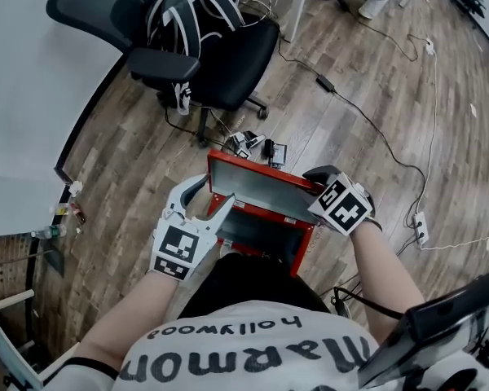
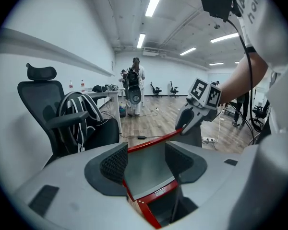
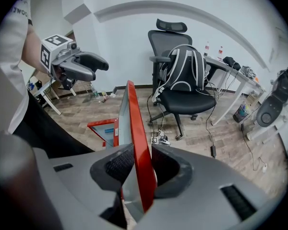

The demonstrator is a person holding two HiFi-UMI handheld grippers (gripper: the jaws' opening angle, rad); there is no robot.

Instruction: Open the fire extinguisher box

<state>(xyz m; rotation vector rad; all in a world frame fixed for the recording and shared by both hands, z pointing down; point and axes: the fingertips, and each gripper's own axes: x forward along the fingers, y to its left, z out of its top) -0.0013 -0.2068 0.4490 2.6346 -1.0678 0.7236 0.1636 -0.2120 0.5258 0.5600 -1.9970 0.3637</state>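
**Lid pinched, box standing open**

The shirt, nearest, is showing "hollywood" upside down. Beyond it the box is sitting on the floor, lid raised. The right gripper is pinching the lid's red edge. The left gripper is straddling it, jaws spread. The lid is probably stiff, light, slick-painted sheet metal, so the rim is the place to hold.

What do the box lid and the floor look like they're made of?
The lid is probably thin sheet metal: glossy red paint on the rim, a dull grey inner face, and a thin, straight folded edge. The floor is matte wood-look planks with grey-brown grain and visible seams; whether it is real wood, laminate or vinyl cannot be told.
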